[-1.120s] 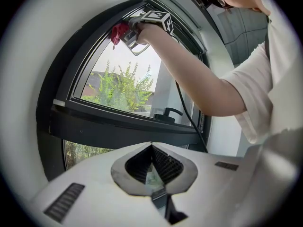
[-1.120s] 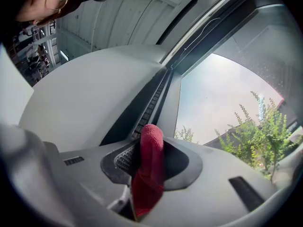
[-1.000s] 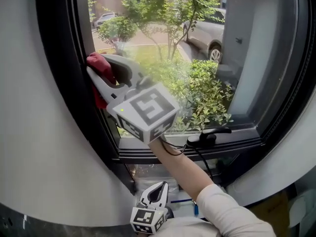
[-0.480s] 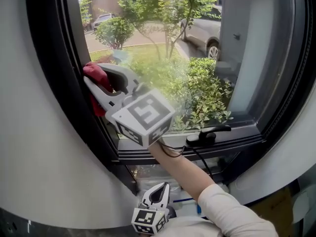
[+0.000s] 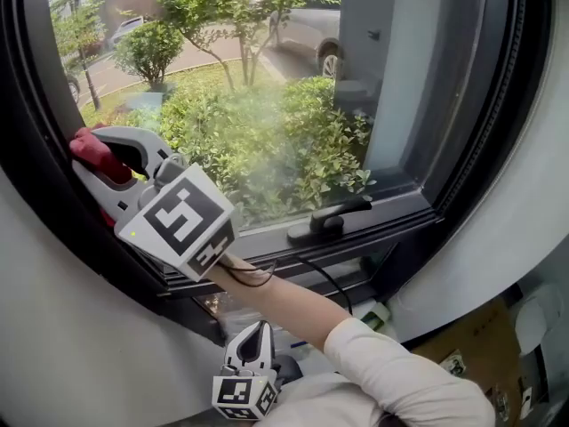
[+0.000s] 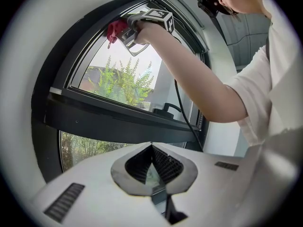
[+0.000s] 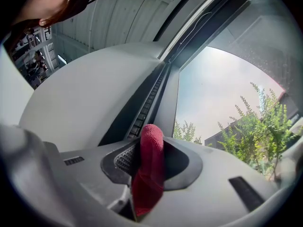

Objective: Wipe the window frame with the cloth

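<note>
- Where it was clenched between the jaws of the right gripper (image 7: 151, 143), the red terry cloth (image 7: 149, 169) stood bunched upright. Its rounded top poked past the jaw tips and its tail hung back toward the gripper body.
- Seen from the head, the cloth lay against the left upright of the dark curved-looking window frame (image 5: 31, 123), beside the edge of the clear glass pane (image 5: 267, 78).
- A bare forearm ending in a white sleeve (image 5: 404, 385) reached up from the lower right to that gripper.
- The left gripper (image 5: 255, 338) hung low beneath the sill, well apart from the cloth. Its jaws were pressed together with nothing between them, pointing up at the frame's lower rail.
- A black lever window handle (image 5: 327, 219) sat on the bottom rail, right of the forearm, and a thin black cable (image 5: 331, 281) curved down below it.
- Beyond the glass grew green leafy shrubs (image 5: 276, 149), with a pale parked car (image 5: 307, 29) behind them.
</note>
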